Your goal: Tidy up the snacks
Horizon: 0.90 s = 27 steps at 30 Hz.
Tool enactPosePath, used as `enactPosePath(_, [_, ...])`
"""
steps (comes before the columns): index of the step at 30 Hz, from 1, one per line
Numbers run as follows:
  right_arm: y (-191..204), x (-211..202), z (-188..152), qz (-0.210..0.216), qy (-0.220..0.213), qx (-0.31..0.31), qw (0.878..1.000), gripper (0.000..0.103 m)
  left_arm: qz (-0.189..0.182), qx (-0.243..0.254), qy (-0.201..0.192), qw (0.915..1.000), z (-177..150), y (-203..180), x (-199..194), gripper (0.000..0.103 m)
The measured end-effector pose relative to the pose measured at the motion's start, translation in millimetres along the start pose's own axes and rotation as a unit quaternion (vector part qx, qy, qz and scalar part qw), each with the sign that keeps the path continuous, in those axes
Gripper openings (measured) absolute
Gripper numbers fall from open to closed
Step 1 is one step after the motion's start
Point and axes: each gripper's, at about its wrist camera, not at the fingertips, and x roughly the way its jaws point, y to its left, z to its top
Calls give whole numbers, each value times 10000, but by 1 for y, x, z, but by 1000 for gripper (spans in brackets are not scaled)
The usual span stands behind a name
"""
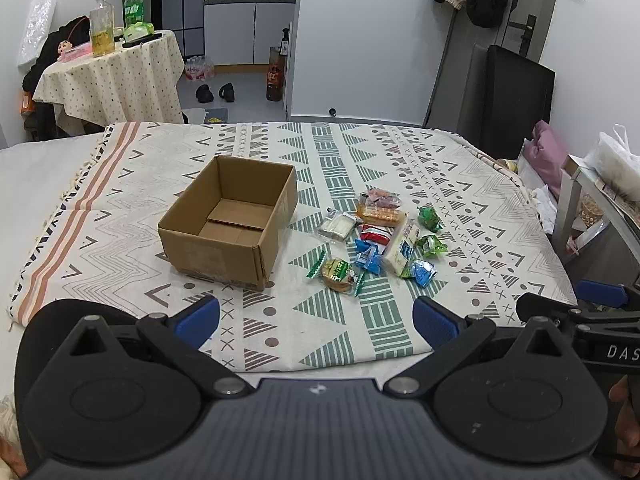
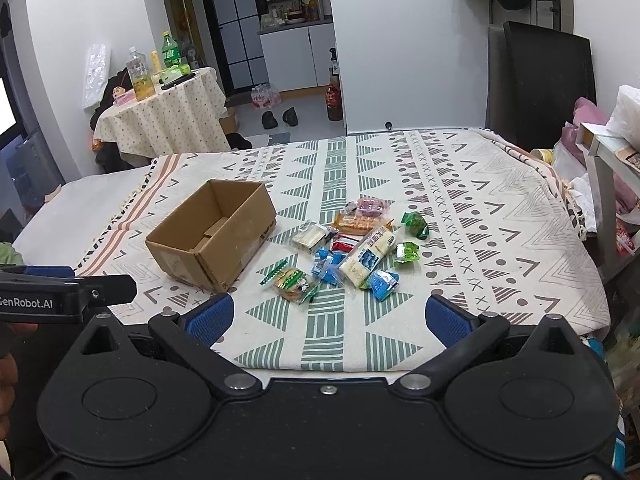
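Observation:
An open cardboard box (image 1: pixel 230 222) (image 2: pixel 212 234) with nothing inside sits on the patterned cloth. Right of it lies a pile of wrapped snacks (image 1: pixel 380 236) (image 2: pixel 354 246): a long white pack (image 1: pixel 400 250) (image 2: pixel 368 256), a cake in a green-edged wrapper (image 1: pixel 338 274) (image 2: pixel 292 280), blue packets and green candies. My left gripper (image 1: pixel 316 320) is open, low at the near edge of the cloth, well short of the box and snacks. My right gripper (image 2: pixel 328 318) is also open, near the cloth's front edge, nothing between its fingers. The right gripper (image 1: pixel 592 300) shows at the left wrist view's right edge.
The patterned cloth (image 1: pixel 360 152) covers a bed. A small round table (image 1: pixel 108 76) with bottles stands at the back left. A dark panel (image 1: pixel 516 96) leans on the back right wall. A metal rack (image 2: pixel 612 168) with bags stands to the right. The left gripper (image 2: pixel 68 292) shows at left.

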Motion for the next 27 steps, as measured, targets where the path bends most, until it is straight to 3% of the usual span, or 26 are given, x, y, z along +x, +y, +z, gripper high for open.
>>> enactPosePath(27, [-46, 70, 26, 16, 493, 515, 9975, 103, 9, -80, 573, 9983, 38, -13, 84, 102])
